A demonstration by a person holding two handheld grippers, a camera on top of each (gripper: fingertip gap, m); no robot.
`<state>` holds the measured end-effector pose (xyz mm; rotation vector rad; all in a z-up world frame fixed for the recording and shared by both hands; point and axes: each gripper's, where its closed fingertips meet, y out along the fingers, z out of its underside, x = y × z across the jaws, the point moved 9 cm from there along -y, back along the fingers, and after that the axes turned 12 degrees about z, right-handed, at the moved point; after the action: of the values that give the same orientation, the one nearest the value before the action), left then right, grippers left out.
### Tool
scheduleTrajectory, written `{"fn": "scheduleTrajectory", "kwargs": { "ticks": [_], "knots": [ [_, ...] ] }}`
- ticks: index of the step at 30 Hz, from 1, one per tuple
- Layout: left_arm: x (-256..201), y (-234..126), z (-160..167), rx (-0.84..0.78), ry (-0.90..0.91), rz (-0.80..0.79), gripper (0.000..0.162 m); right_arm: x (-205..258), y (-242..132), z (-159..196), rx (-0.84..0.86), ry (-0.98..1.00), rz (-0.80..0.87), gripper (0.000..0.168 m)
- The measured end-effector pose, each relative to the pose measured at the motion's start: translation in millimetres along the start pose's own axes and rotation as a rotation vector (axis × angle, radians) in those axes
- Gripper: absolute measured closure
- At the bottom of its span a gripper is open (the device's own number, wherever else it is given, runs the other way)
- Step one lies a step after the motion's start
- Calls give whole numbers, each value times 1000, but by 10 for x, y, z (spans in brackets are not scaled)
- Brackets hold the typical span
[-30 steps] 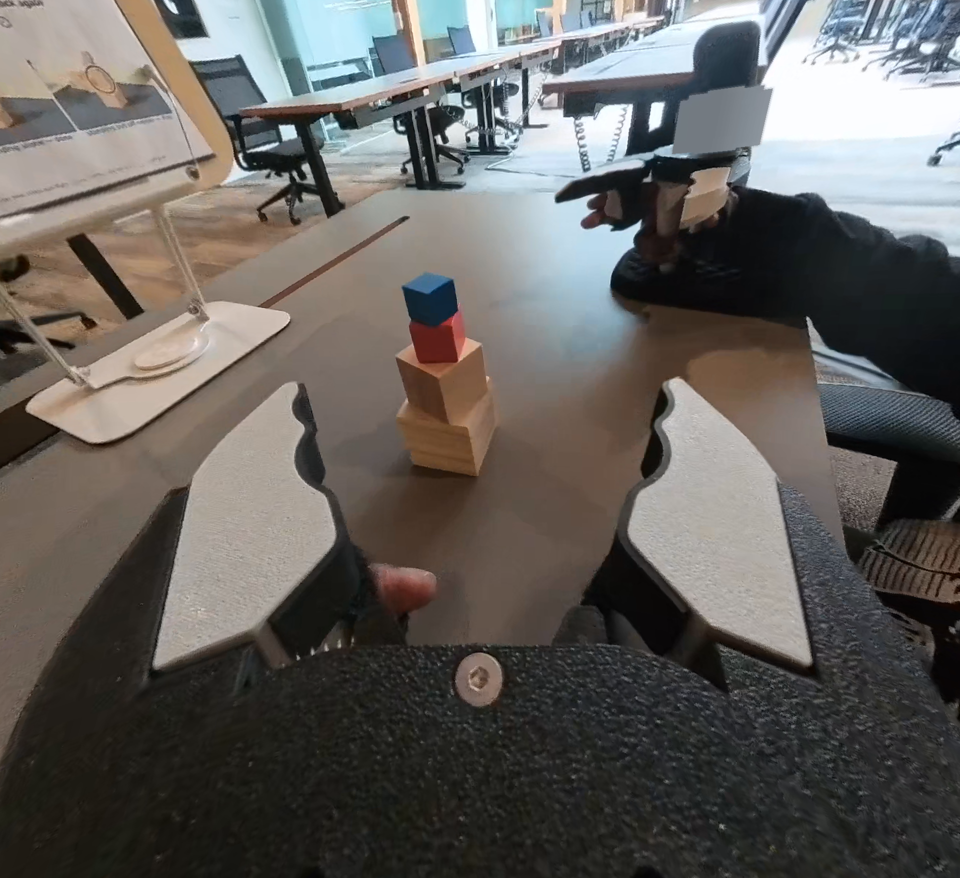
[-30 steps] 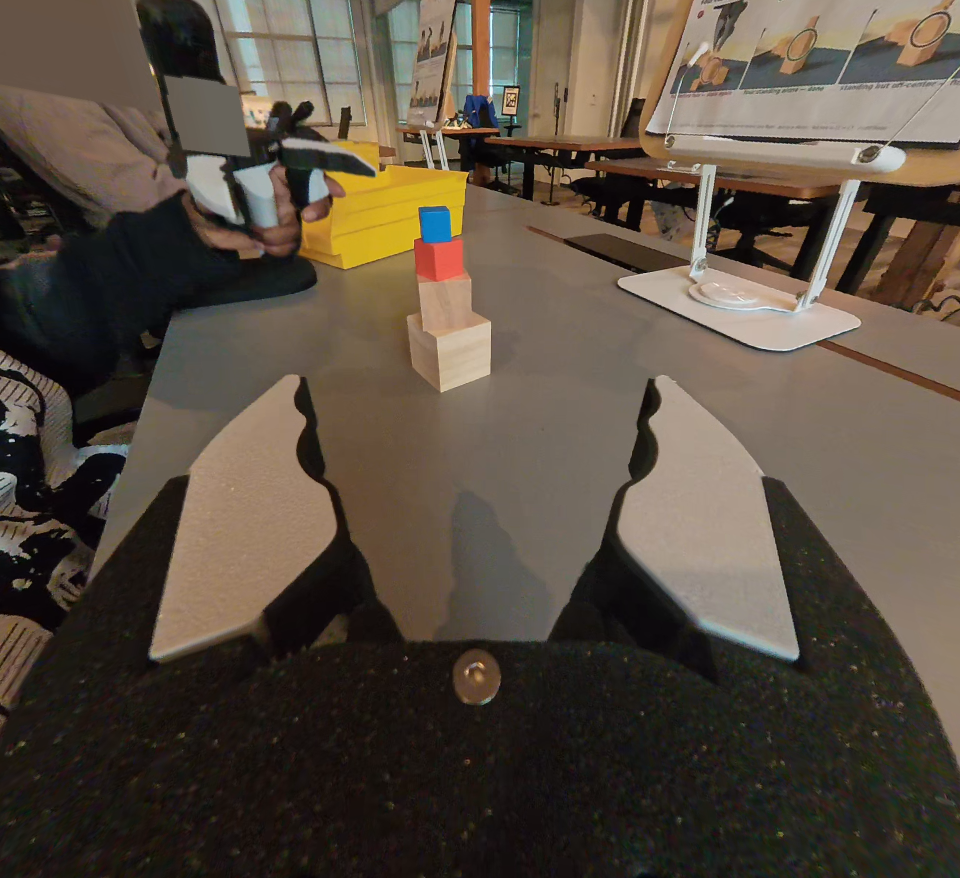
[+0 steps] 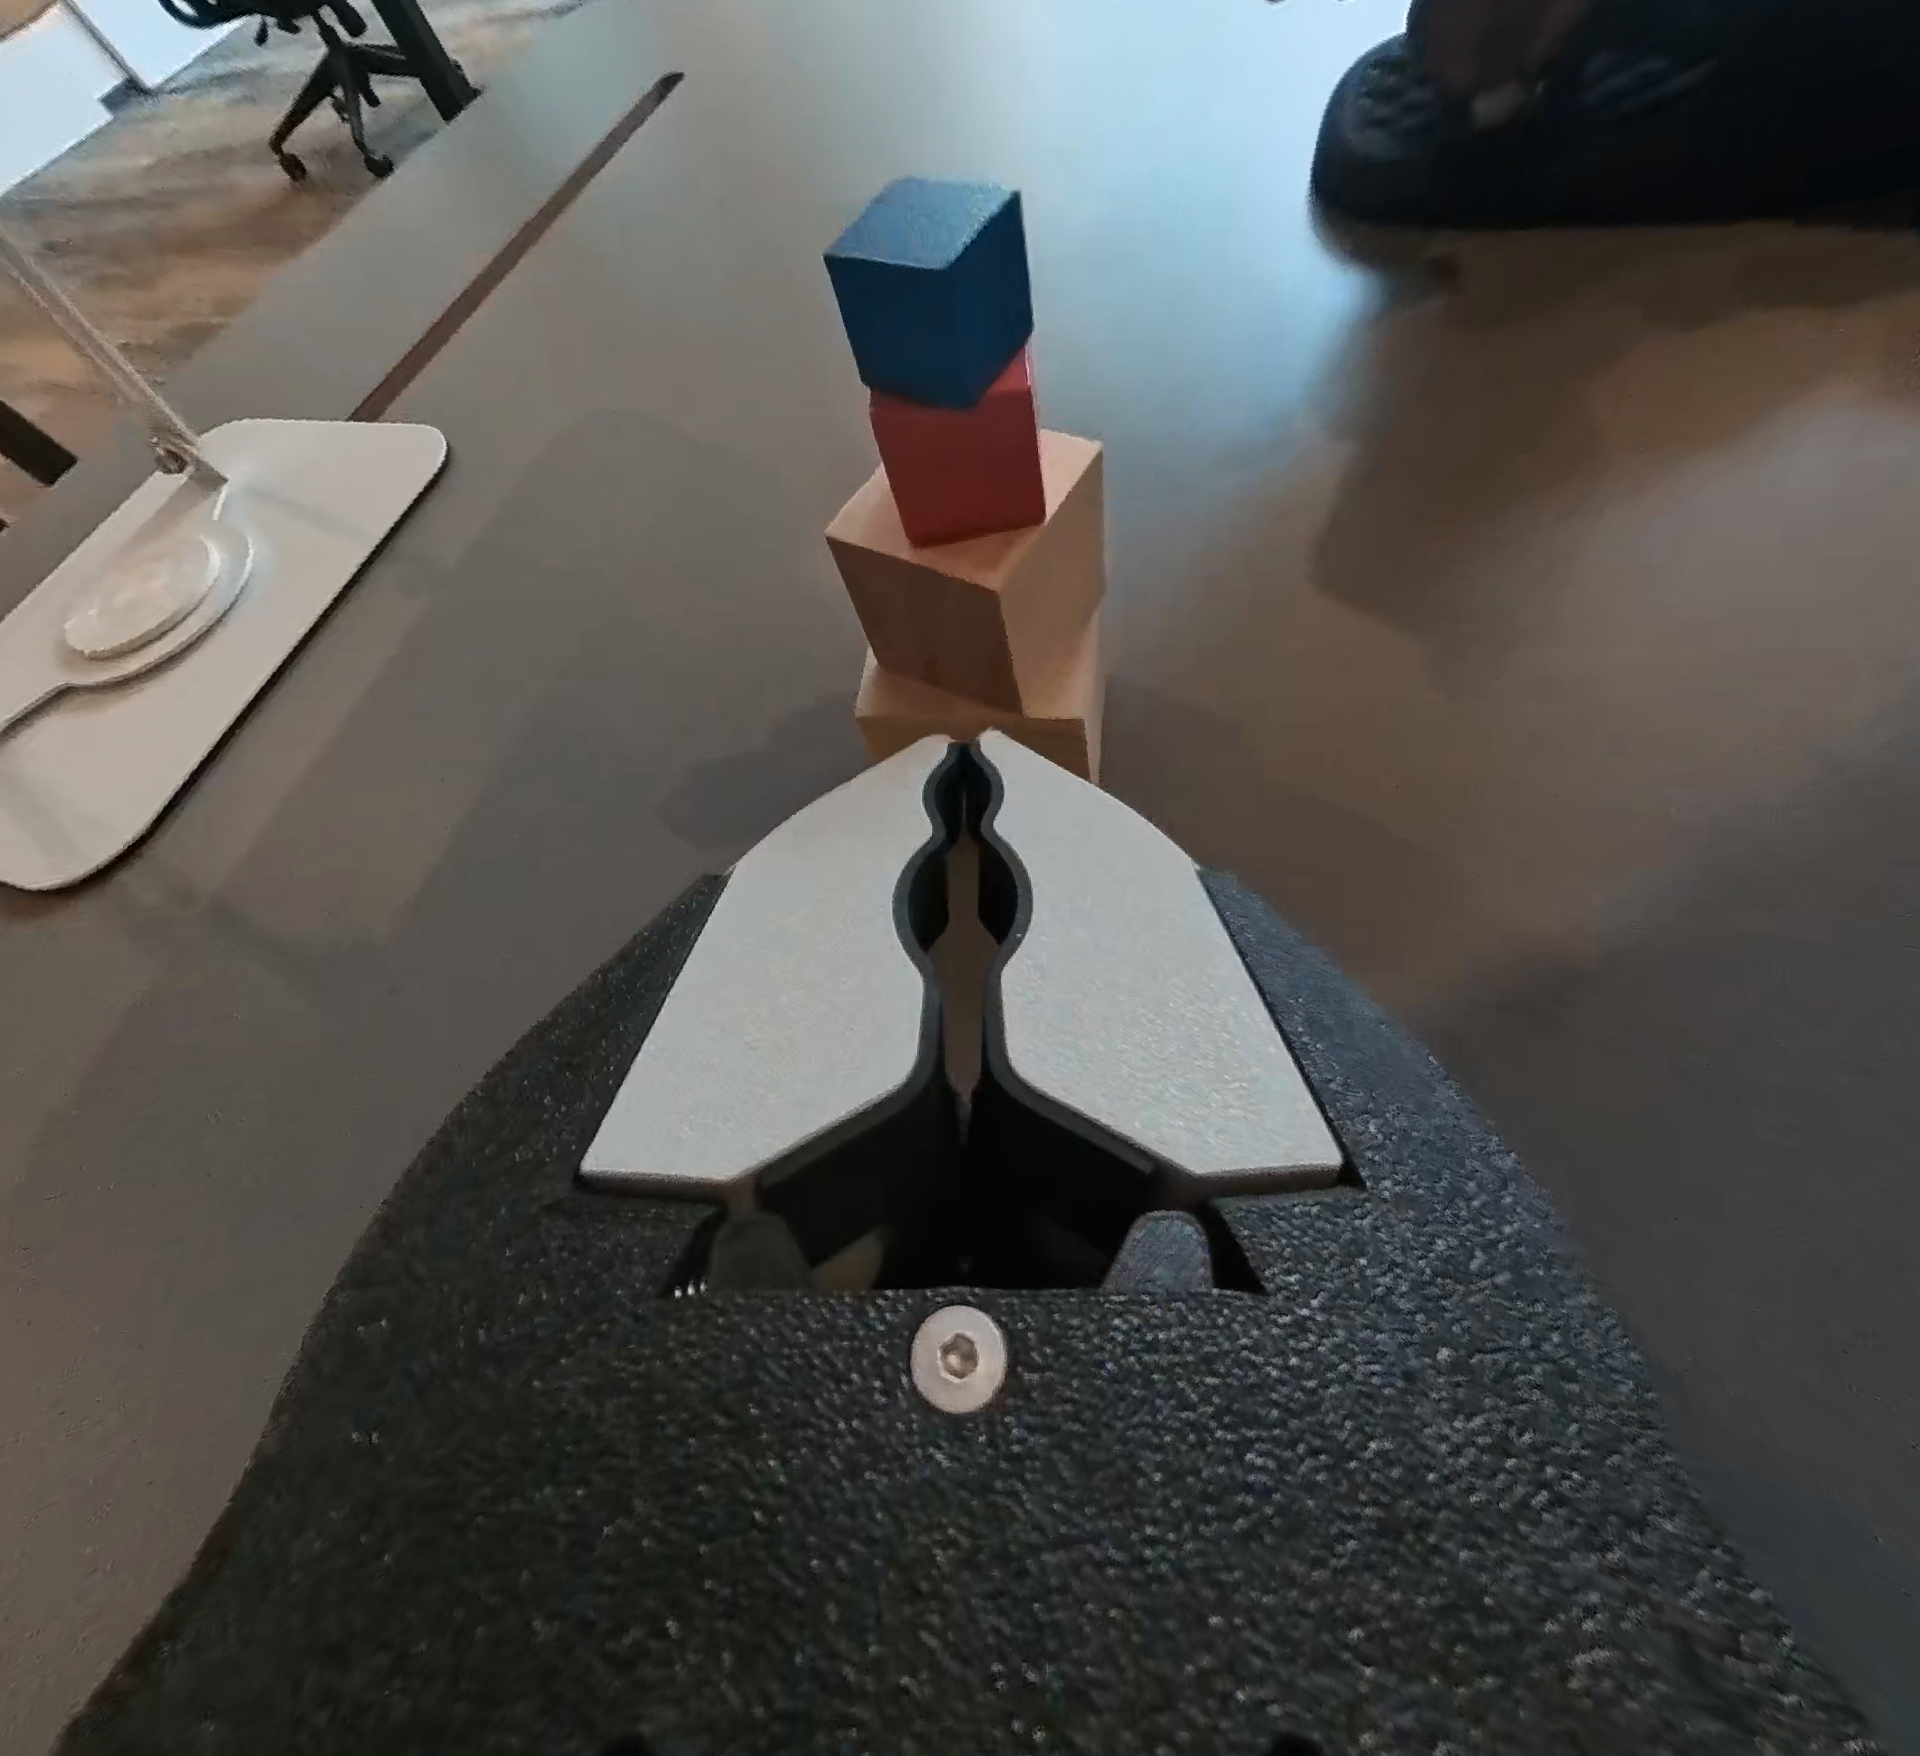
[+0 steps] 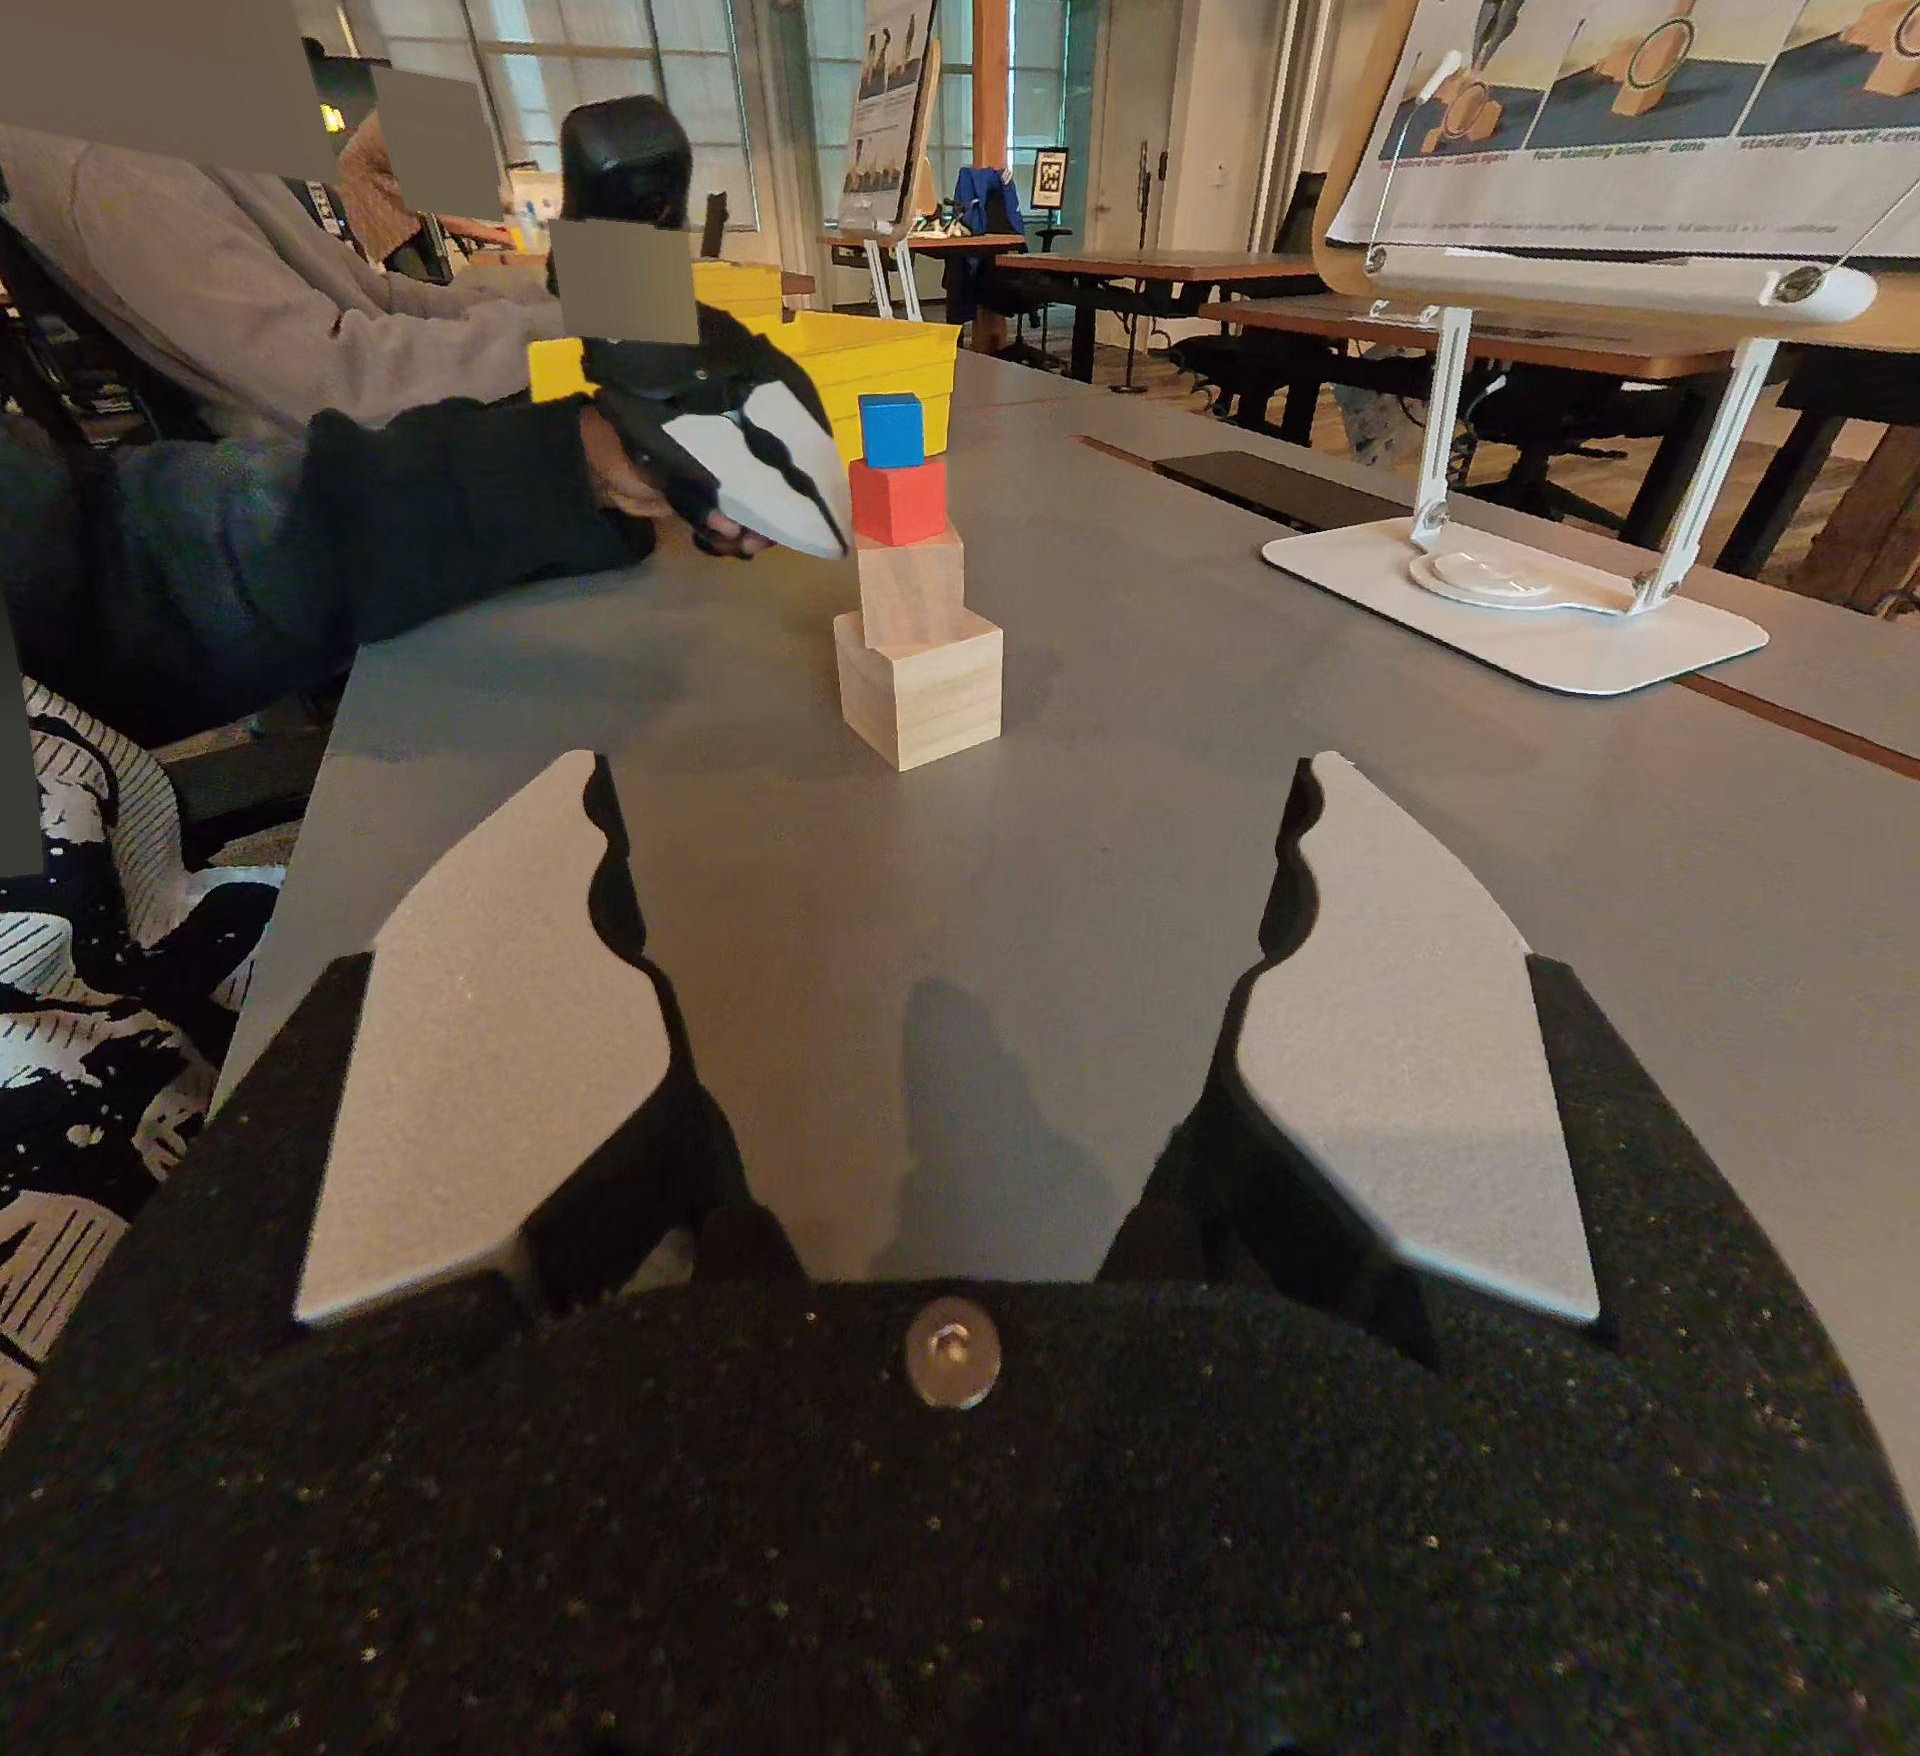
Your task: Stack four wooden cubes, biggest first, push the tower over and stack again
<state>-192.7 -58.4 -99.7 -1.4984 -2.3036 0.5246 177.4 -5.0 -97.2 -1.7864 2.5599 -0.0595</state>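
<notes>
A tower of 4 cubes is standing on the grey table: a big plain wooden cube at the bottom, a smaller wooden cube on it, then a red cube, then a blue cube. The left gripper is pointing at the tower with its fingers pressed together, its tip seemingly touching the stack near the red cube. The right gripper is hanging back with its fingers spread wide, holding nothing.

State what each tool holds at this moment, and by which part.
Nothing is held. The left tool is shut and empty, its tip close beside the tower near the red cube. The right tool is open and empty, short of the tower.
</notes>
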Motion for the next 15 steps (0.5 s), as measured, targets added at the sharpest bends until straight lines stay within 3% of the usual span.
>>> {"fn": "scheduleTrajectory", "kwargs": {
  "ticks": [15],
  "knots": [
    [103, 389, -421, 3, 86, 80, 162, 18, -2, -7, 4, -7, -3, 51]
  ]
}}
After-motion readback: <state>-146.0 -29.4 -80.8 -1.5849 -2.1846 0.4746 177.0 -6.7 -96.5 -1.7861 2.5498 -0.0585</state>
